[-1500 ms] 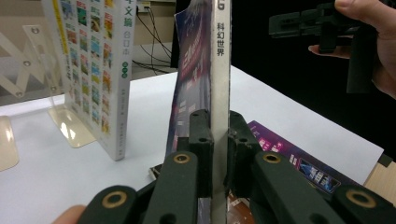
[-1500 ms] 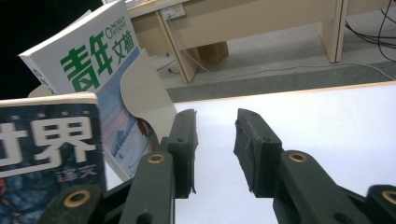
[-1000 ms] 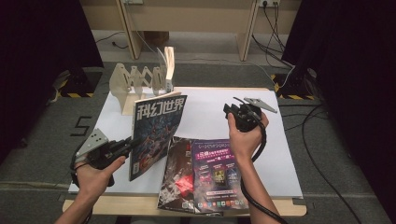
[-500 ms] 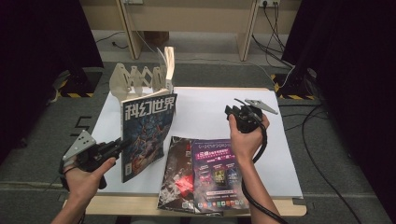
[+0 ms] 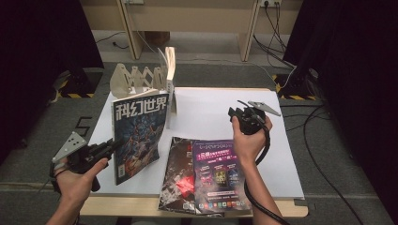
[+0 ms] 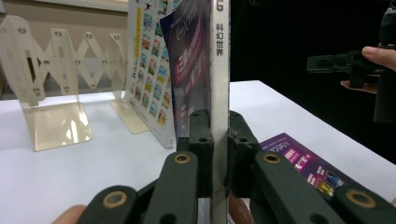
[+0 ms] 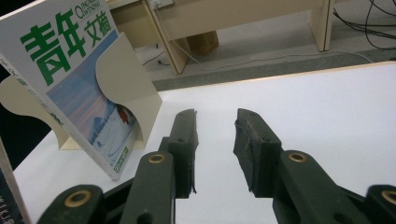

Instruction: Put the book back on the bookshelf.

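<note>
Black jaws of the left gripper (image 5: pixel 110 144) are clamped on an upright magazine (image 5: pixel 139 131) beside the folding rack (image 5: pixel 136 78); the right gripper (image 5: pixel 237 114) is held half open, empty.

1. The left gripper (image 5: pixel 112 144) is black, with a grey three-cornered plate (image 5: pixel 69 145) on top that has small holes in it.
2. The right gripper (image 5: pixel 233 112) is black too, with its own grey plate (image 5: pixel 264 107).
3. A black cable (image 5: pixel 261 185) runs from the right gripper along the bare forearm.
4. Up close, each jaw is a thick black bar with round brass-coloured rivets (image 6: pixel 181 158) and small screw holes.
5. The right gripper's finger pads (image 7: pixel 252 140) look rough and worn at the edges.
6. Both forearms are bare, with no sleeves.
</note>
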Demonstrator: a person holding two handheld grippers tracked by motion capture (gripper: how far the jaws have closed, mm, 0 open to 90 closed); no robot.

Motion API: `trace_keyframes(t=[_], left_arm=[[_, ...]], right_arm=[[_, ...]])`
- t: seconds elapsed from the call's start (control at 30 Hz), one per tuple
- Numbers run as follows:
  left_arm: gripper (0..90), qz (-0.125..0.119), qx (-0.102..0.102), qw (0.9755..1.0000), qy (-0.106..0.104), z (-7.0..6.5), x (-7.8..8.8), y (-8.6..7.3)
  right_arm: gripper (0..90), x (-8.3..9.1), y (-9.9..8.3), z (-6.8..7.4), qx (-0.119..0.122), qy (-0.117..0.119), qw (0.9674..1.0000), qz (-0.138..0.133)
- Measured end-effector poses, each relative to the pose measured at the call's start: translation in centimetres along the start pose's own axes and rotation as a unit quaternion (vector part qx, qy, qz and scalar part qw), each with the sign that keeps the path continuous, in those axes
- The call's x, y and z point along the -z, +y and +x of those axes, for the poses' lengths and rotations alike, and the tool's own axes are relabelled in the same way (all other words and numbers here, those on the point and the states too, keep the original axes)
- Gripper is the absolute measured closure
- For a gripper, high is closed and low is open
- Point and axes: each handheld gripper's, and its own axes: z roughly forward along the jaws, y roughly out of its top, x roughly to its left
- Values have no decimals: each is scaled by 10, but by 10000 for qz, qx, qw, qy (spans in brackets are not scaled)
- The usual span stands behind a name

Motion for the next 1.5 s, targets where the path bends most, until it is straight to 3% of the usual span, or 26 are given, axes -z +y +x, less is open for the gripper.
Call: trace_keyframes(t=[0.37, 0.73, 1.03, 1.5], left_arm=[[830, -10, 126, 9998, 160, 13, 7, 2], [830, -140, 105, 9993, 334, 24, 4, 13], [830, -252, 72, 9986, 463, 31, -3, 21], [830, -276, 80, 9985, 468, 33, -20, 30]], right_arm=[[684, 1, -4, -5, -14, -35, 10000, 1], [684, -1, -11, -10, -38, -68, 10000, 48], [684, 0, -13, -11, -38, -84, 9999, 49], [678, 3, -21, -19, -25, -119, 9999, 101]])
